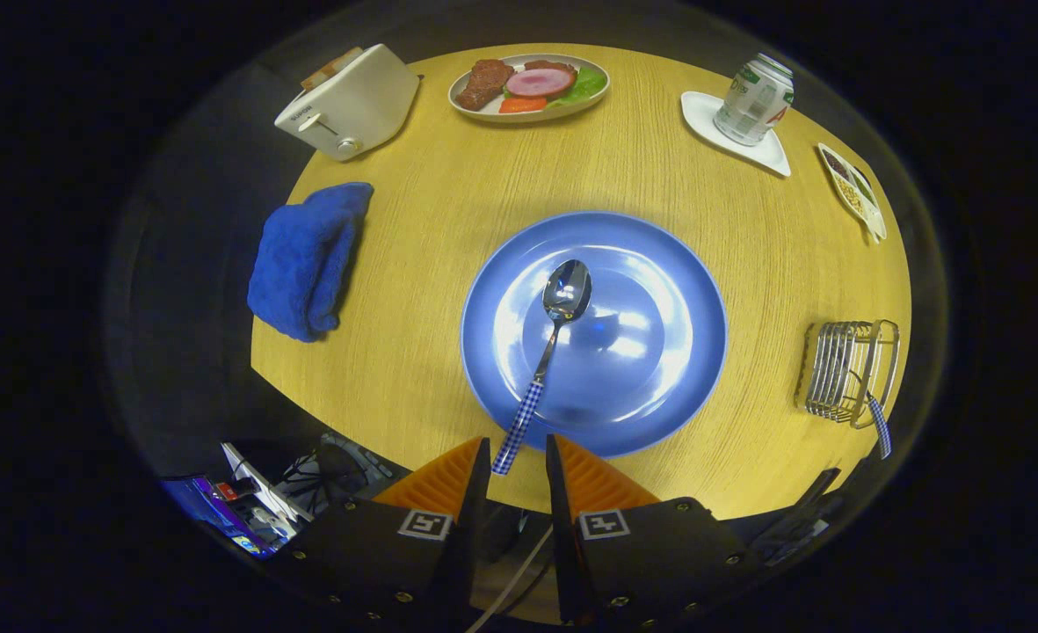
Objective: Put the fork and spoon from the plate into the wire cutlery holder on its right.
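Nearest to us are the gripper's (519,457) two fingers, parted by a narrow gap over the table's (413,229) near edge; the checked end of the spoon's (547,352) handle lies in that gap, but we cannot tell whether either finger touches it. The spoon lies on the blue plate (659,264) just ahead of the fingers, bowl near the plate's middle, handle running back over the plate's near rim. The plate sits at the centre of the round wooden table. By the table's right edge stands the wire cutlery holder (844,369), with a checked handle (879,426) sticking out of it toward us; we take this for the fork, though its head is hidden. Along the left edge lies a folded blue cloth (308,259). At the far left edge stands a white toaster (352,101), at the far edge a dish of food (529,86), and toward the far right a can (754,98) on a white coaster (769,154), with a small divided dish (852,189) beside it.
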Demonstrator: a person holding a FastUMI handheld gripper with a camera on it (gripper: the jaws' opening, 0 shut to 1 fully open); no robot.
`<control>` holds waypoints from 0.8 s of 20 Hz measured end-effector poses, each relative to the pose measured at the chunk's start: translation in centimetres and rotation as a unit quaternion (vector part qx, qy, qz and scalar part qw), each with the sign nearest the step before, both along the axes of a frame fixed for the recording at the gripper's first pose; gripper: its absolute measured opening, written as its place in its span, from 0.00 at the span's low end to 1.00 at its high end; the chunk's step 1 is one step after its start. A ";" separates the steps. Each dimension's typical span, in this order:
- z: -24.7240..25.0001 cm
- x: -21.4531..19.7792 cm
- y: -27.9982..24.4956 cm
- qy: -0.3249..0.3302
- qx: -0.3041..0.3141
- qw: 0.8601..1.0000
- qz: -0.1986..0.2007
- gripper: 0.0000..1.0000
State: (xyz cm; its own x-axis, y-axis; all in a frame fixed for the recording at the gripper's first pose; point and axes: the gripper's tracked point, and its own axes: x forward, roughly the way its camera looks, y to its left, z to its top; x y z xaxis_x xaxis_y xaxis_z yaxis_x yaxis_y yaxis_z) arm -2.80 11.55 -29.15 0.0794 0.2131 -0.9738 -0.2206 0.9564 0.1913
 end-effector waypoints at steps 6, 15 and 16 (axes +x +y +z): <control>-2.0 0.4 0.7 0.019 0.000 1.000 -0.015 0.38; -4.7 1.3 0.9 0.036 -0.001 0.999 -0.041 0.38; -4.9 1.3 0.9 0.037 -0.001 0.998 -0.041 0.38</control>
State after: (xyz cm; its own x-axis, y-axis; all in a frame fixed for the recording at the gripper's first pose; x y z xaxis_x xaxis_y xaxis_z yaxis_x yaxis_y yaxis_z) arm -1.48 12.41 -34.06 0.0245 0.2059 -0.9783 -0.1264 0.9713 0.2013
